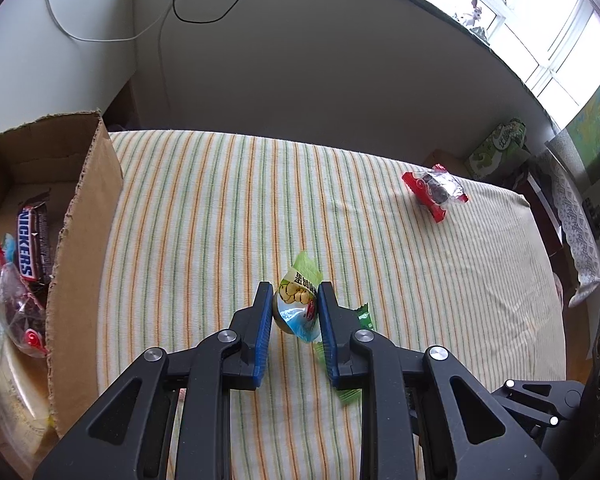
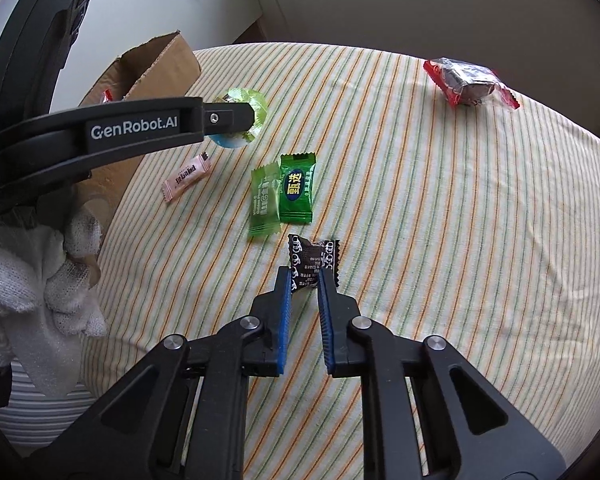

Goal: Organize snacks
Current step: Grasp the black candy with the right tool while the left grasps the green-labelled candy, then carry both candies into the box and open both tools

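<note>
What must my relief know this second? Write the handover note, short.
Left gripper: shut on the round green-and-blue candy, lifted off the striped cloth.
Right gripper: shut on the black candy.
Done: Snickers bar and some clear-wrapped snacks lie in the cardboard box.
Left on the cloth: pink candy, light green candy, dark green candy, red-and-clear packet at the far right. Box both held candies, then these.

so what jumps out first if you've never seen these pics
The left hand-held gripper pinching a round, green-and-yellow wrapped snack over the striped tablecloth. Next, the right hand-held gripper closed on a black printed candy wrapper, and the brown cardboard box holding a Snickers bar at left.
</note>
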A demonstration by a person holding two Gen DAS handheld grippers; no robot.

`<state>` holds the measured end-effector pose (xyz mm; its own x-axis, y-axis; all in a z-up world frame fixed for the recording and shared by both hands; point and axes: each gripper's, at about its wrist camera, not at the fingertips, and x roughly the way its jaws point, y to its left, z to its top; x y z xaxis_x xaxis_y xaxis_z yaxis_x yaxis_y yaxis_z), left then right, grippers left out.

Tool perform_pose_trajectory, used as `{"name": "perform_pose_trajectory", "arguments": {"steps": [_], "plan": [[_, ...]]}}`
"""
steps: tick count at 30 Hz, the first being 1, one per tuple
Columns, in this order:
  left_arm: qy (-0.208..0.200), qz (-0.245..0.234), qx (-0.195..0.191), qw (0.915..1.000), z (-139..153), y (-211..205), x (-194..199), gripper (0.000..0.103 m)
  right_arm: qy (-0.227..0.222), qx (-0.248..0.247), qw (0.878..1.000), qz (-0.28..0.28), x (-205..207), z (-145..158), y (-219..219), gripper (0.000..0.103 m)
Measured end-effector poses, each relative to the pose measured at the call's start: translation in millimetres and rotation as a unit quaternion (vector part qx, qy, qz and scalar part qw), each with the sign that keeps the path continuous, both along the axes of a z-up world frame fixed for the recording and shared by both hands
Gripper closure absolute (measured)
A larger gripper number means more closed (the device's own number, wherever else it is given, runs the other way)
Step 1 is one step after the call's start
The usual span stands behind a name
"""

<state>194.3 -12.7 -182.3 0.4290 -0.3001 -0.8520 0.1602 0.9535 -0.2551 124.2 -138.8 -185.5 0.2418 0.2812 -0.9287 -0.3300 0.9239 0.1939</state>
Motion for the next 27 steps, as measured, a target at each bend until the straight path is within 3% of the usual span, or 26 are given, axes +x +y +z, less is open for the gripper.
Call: {"name": "perform_pose_trajectory", "arguments": {"steps": [14, 27], "plan": [[-0.013, 0.012, -0.004, 0.9998, 13.4, 4.4, -11.4, 0.082, -0.023, 0.032, 0.999, -0.021, -3.7, 30.6, -36.5, 0.093], [-0.037, 0.044, -0.013, 0.9982, 49.2, 39.5, -30.7, 0.082, -0.064, 0.060, 0.996, 0.012, 13.8, 85.2, -3.5, 0.093]]}}
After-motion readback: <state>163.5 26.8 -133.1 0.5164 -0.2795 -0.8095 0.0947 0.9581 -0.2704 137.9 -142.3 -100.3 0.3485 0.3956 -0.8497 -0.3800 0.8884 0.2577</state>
